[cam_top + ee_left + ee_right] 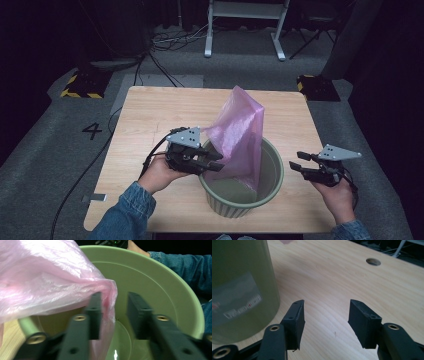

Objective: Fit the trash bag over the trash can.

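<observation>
At table centre-front: green plastic bin (242,186) upright on wooden table (150,115), pink plastic bag (239,131) standing tall out of it, lower part draped down inside near wall, upper part rising above rim toward far side. Likely a liner being fitted.

Left gripper (212,163) at bin's left rim, jaws parted; in left gripper view, bag edge (110,293) lying against one jaw, other jaw clear of it, film no longer pinched. Released, by the look of it, so bag can settle over rim. No earlier picture to compare.

Right gripper (298,165) off bin's right side, above bare table, jaws apart and empty; bin wall (242,290) just beside one jaw in right gripper view. Probably poised to take opposite edge of bag.
</observation>
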